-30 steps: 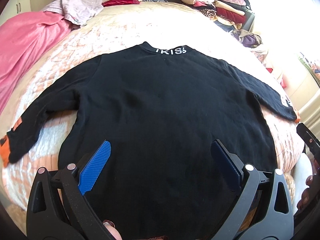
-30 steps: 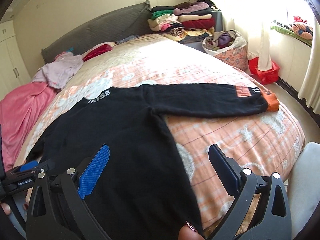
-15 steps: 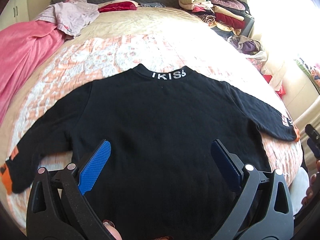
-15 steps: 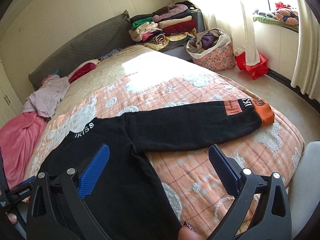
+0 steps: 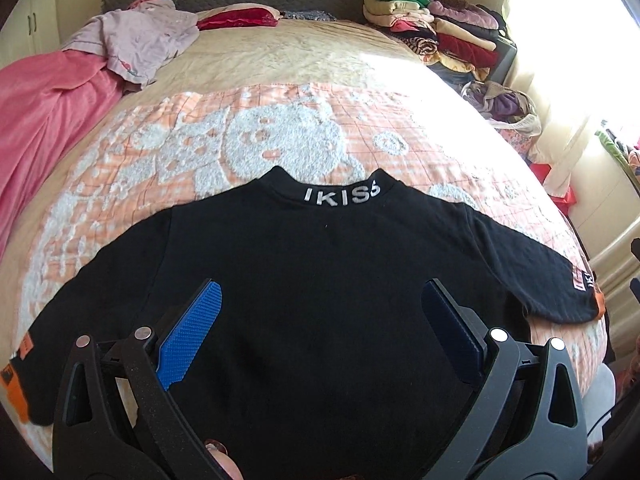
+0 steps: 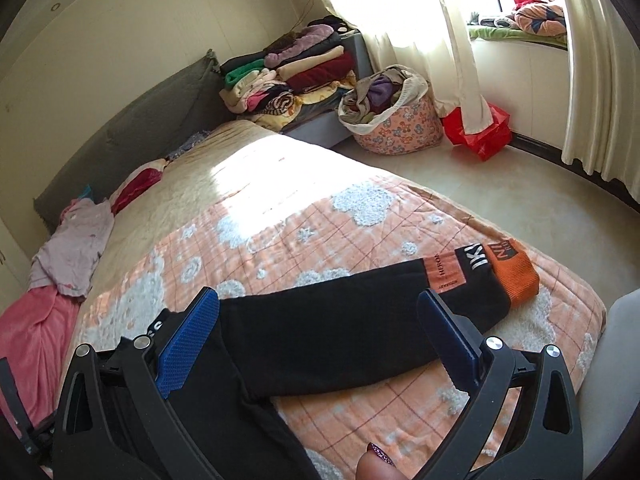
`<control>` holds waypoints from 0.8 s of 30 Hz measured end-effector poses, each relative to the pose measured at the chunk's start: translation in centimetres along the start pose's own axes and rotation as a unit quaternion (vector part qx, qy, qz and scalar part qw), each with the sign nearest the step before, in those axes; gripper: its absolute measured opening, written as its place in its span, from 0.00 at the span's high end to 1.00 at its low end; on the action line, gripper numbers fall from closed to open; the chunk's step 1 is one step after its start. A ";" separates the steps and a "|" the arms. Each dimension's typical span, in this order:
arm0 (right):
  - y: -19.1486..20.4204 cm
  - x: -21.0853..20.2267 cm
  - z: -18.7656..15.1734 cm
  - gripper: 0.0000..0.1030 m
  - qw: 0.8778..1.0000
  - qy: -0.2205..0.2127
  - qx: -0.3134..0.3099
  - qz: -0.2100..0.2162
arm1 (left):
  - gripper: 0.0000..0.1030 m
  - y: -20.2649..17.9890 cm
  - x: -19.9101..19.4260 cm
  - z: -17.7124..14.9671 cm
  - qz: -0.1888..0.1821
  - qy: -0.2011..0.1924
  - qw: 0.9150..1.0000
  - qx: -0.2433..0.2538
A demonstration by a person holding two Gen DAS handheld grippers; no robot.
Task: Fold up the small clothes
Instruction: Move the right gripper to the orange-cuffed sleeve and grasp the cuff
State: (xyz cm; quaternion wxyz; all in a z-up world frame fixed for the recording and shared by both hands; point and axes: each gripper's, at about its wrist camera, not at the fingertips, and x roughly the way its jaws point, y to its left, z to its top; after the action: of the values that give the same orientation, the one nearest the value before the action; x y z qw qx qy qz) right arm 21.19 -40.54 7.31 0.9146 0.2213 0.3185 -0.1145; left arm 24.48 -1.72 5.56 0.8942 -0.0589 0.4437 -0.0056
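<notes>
1. Left wrist view: the left gripper (image 5: 320,320) hangs over the lower back of the black sweatshirt (image 5: 320,280), its blue-padded fingers (image 5: 192,332) spread wide apart with nothing between them. The sweatshirt lies flat, back up, on the orange-and-white blanket (image 5: 260,148) at the near edge of the bed, collar with white lettering (image 5: 340,196) pointing toward the headboard and both sleeves stretched out to the sides. Compared with a second ago, the collar sits lower in the view and more blanket shows beyond it, so the gripper has pulled back and higher from the garment. A pink cover (image 5: 44,112) and a pale lilac garment (image 5: 136,44) lie along the bed's far left side, and a stack of folded clothes (image 5: 436,28) stands off the far right corner.

2. Right wrist view: the right gripper (image 6: 320,320) is also spread wide and empty, over the sweatshirt's right sleeve (image 6: 344,332), which runs toward the bed's right edge and ends in an orange cuff (image 6: 516,276). A second ago this view took in the sweatshirt's body and collar; now it has swung right, and the sleeve fills the space between the fingers. A floral laundry bag (image 6: 396,120) and a red bag (image 6: 484,132) sit on the floor beyond the bed.
</notes>
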 end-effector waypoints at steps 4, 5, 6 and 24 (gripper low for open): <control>-1.7 1.3 0.1 0.04 1.000 0.003 0.019 -0.022 | 0.09 -1.0 1.3 0.5 0.000 0.006 1.000 0.008; -2.3 1.8 0.0 0.04 0.999 0.005 0.024 -0.029 | 0.09 -1.2 1.5 0.6 0.001 0.008 1.000 0.010; -2.7 2.2 -0.2 0.04 0.999 0.009 0.030 -0.035 | 0.09 -1.4 1.9 0.6 0.000 0.010 1.000 0.013; -11.3 6.0 -3.3 0.04 0.982 0.052 0.154 -0.094 | 0.09 -2.3 6.6 -0.8 -0.028 0.039 0.999 0.014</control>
State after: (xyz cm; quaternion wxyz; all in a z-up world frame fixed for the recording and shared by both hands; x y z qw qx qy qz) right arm 20.12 -49.28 -2.50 0.8371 0.3342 0.3632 -0.2359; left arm 27.93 -4.48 0.11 0.8766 -0.0584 0.4761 -0.0393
